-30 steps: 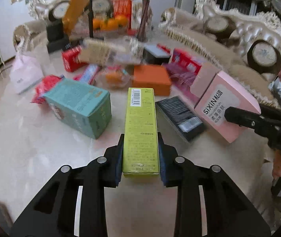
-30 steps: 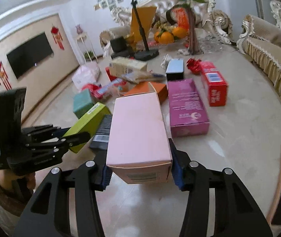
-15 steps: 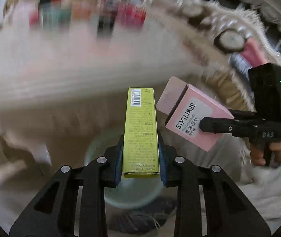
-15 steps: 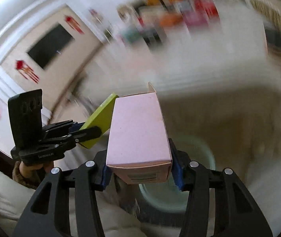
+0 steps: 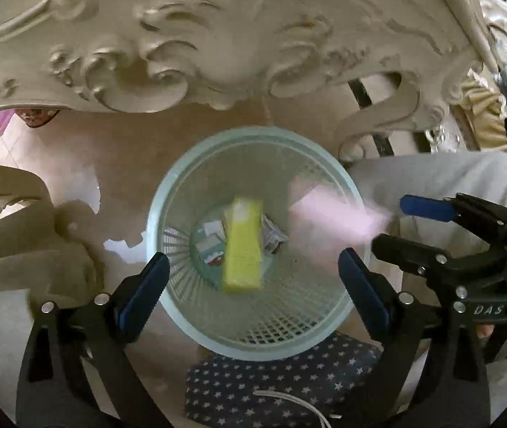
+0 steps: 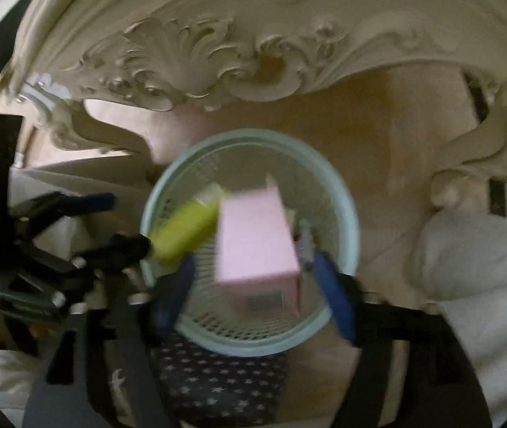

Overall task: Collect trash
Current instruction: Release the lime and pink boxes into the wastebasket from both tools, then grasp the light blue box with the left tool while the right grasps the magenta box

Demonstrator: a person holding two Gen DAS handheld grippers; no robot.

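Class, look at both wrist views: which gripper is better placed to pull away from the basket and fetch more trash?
Left, probably. Both are open, but the left gripper has its green box deep inside the basket, clear of its fingers; the pink box sits between the right gripper fingers.

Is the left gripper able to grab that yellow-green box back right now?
Probably, for now: the left gripper is open directly above the yellow-green box, with nothing between them, but the box looks to be dropping into the bin.

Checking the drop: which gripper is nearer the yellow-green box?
Left. The left gripper, open, hangs directly over the yellow-green box dropping into the basket. The right gripper, also open, straddles the pink box beside it.
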